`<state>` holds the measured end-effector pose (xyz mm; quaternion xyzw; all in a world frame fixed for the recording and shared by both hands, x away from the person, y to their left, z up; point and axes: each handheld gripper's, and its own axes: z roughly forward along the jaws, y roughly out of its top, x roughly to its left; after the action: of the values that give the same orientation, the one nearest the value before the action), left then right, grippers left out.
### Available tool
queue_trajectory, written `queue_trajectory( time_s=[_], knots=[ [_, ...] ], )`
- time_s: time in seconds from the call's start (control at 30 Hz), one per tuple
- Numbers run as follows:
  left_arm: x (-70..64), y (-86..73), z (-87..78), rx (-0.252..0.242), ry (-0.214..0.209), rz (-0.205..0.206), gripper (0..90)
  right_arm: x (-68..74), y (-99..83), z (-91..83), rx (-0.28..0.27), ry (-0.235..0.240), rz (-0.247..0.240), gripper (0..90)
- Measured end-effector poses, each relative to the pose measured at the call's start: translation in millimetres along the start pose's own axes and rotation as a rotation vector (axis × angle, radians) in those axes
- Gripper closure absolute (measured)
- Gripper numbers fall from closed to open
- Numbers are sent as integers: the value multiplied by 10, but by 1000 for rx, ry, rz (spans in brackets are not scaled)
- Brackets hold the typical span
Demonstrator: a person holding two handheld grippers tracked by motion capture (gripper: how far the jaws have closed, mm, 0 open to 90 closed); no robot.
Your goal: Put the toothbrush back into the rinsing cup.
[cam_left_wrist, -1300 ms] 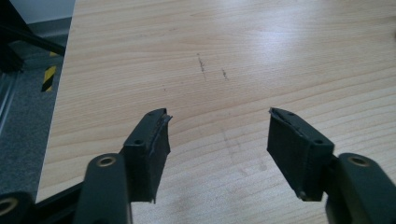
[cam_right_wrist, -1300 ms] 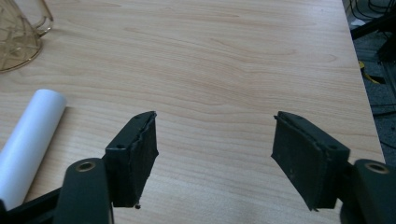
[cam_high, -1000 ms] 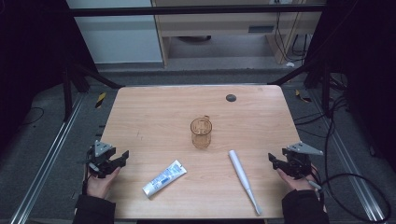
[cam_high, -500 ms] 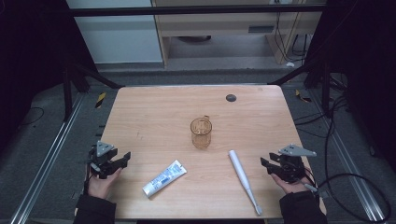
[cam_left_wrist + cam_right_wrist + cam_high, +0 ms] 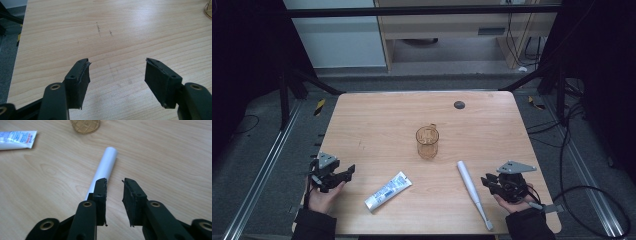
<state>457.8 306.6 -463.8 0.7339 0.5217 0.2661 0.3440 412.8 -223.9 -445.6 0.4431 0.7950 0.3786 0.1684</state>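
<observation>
Right hand-held gripper [image 5: 114, 182] narrowly parted, empty, over white toothbrush [image 5: 103, 171]; amber cup [image 5: 427, 142] upright, apparently empty.

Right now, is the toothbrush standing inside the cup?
No, the toothbrush lies flat on the table, in front of the cup.

Cup [image 5: 427, 142] mid-table [image 5: 362, 125]; toothpaste tube [image 5: 387, 190] before it to the left, toothbrush [image 5: 472, 192] to the right.

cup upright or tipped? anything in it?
Upright: the clear amber plastic cup stands on its base mid-table, rim up and handle at the back. It looks empty in the high view, though clear liquid can't be excluded.
</observation>
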Motion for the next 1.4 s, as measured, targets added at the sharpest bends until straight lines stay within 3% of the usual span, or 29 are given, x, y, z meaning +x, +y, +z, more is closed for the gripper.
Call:
queue_trajectory(
  time_s=[0.43,1.4],
  knots=[
    [-21,1,11,8,5,12,348,160,-139,-7,52,70,-20,894],
    [-40,-6,40,33,10,24,341,311,-252,164,179,136,-45,900]
  ],
)
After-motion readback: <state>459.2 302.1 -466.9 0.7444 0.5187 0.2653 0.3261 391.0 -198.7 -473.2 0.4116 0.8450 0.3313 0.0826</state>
